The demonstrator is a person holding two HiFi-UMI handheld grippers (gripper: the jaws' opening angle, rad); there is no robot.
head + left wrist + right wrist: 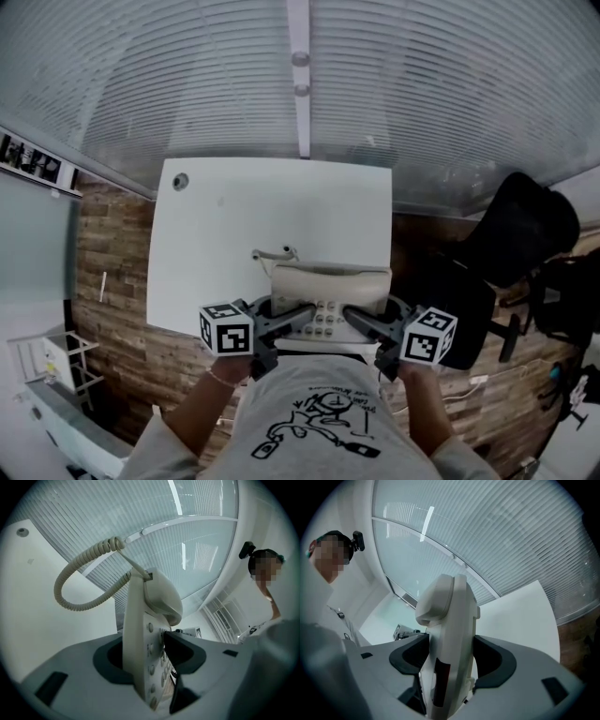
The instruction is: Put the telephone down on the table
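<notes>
A cream desk telephone (pixel 328 291) with its handset on the cradle hangs over the near edge of the white table (pixel 234 225). My left gripper (pixel 295 321) is shut on its left side and my right gripper (pixel 361 323) on its right side. In the left gripper view the telephone (pixel 145 639) stands edge-on between the jaws, keypad buttons showing, and its coiled cord (pixel 79 578) loops up to the left. In the right gripper view the telephone (pixel 452 639) fills the gap between the dark pads (pixel 497 660), with the handset at its top.
Closed blinds (pixel 375 84) run behind the table. A black office chair (pixel 511 244) stands to the right on the wood floor. The table has a round cable hole (pixel 180 181) at its far left corner. A person's blurred head shows in both gripper views.
</notes>
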